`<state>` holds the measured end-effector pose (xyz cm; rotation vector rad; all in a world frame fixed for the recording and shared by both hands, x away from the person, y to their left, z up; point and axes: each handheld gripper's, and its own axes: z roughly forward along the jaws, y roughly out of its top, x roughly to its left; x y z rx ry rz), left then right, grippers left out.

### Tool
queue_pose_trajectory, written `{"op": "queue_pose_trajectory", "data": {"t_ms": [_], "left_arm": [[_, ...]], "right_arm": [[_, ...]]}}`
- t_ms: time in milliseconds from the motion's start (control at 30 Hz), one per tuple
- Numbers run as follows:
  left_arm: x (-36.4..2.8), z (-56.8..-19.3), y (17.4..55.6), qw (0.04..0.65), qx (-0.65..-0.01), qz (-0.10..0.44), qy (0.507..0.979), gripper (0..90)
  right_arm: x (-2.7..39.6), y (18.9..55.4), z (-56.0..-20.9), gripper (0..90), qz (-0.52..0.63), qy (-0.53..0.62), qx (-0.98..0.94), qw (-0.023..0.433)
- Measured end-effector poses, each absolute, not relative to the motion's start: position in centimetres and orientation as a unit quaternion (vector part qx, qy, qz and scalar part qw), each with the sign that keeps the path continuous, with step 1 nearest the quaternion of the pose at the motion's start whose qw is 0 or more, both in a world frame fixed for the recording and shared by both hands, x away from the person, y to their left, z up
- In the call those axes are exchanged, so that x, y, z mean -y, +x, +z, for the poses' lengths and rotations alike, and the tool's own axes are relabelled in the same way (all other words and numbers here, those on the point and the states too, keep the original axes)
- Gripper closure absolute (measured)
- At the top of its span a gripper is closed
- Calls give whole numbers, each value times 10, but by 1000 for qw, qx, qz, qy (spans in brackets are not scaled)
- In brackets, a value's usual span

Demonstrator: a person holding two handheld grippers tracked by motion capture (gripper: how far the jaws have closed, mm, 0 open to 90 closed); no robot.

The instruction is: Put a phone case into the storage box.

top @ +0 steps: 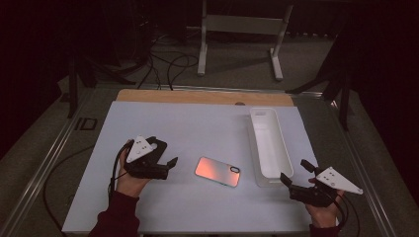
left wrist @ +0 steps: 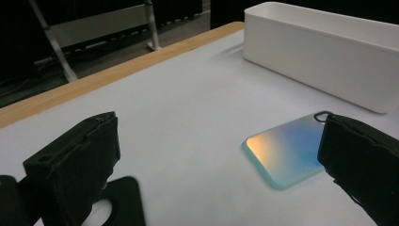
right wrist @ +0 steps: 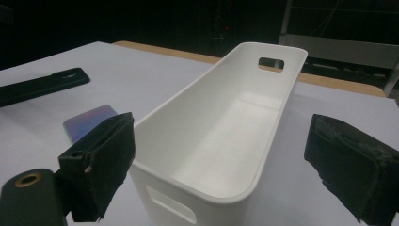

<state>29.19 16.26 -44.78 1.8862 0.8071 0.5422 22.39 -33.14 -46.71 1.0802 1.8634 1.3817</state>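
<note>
A: Where does the phone case (top: 218, 171) lie?

B: Flat on the white counter (top: 197, 128), between the two grippers and just beside the near end of the long white bin (top: 269, 143). Its iridescent back faces up, with the camera cutout toward the bin.

A: And the left gripper (top: 170, 163)?

B: It sits low beside the case, jaws spread wide, gripping nothing. In the left gripper view the case (left wrist: 287, 150) lies ahead, partly behind one jaw. I can't tell whether that jaw touches it.

A: The right gripper (top: 296, 173)?

B: Also spread wide and empty, at the bin's near end. In the right gripper view the bin (right wrist: 226, 127) stands between its jaws, empty inside, with a handle slot in each end.

A: How would you do this step well?

B: My guess is the case goes into the bin. It's thin and flat, so I'd tip one jaw under a long edge, pinch across the thickness, then lift. The right gripper could steady the bin's wall so it doesn't slide.
</note>
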Motion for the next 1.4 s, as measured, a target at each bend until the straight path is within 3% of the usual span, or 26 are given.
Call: {"op": "queue_pose_trajectory", "data": {"t_ms": [800, 1267, 1400], "left_arm": [[-105, -458, 334, 473, -327, 201, 793, 83], [-77, -471, 353, 478, -303, 155, 810, 447], [-68, -477, 356, 472, -295, 137, 819, 590]], "right_arm": [[332, 223, -468, 91, 518, 406, -697, 286], [332, 224, -468, 91, 517, 407, -697, 286], [333, 223, -468, 91, 517, 408, -696, 286]]}}
